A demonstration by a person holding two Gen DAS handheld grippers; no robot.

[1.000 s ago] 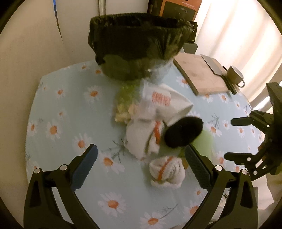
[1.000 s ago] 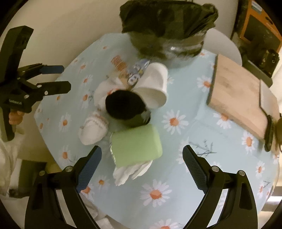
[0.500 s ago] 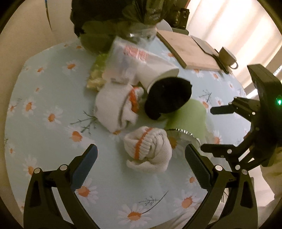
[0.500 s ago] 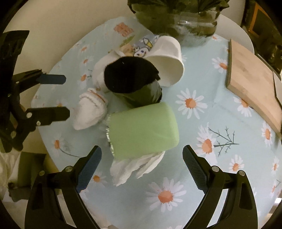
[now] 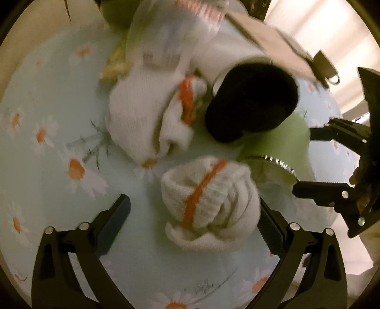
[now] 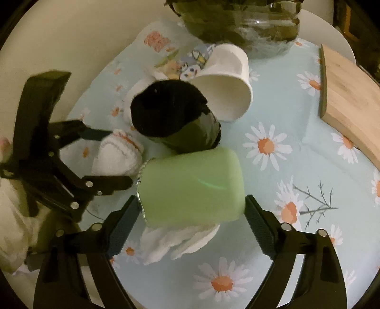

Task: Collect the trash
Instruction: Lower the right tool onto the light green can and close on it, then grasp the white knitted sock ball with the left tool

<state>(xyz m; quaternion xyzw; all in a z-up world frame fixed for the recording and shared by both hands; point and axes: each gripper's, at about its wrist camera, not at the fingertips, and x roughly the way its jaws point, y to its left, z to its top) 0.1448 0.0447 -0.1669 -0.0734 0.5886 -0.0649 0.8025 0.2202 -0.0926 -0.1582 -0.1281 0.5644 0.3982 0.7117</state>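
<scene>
my left gripper point(image 5: 193, 222) is spread wide around the rolled white sock with an orange stripe point(image 5: 209, 205); its right pad sits against the roll, the left pad well apart, so nothing is clamped. my right gripper point(image 6: 191, 219) is also wide open, its pads flanking the pale green container point(image 6: 192, 185) lying on its side over a crumpled white tissue point(image 6: 175, 241); i can't tell whether they touch it. behind sit a black sock ball point(image 6: 166, 109), a tipped white paper cup point(image 6: 228, 83) and the bin with a dark liner point(image 6: 239, 21), its top cut off. the left view is motion-blurred, so the wrappers farther back are hard to read.
</scene>
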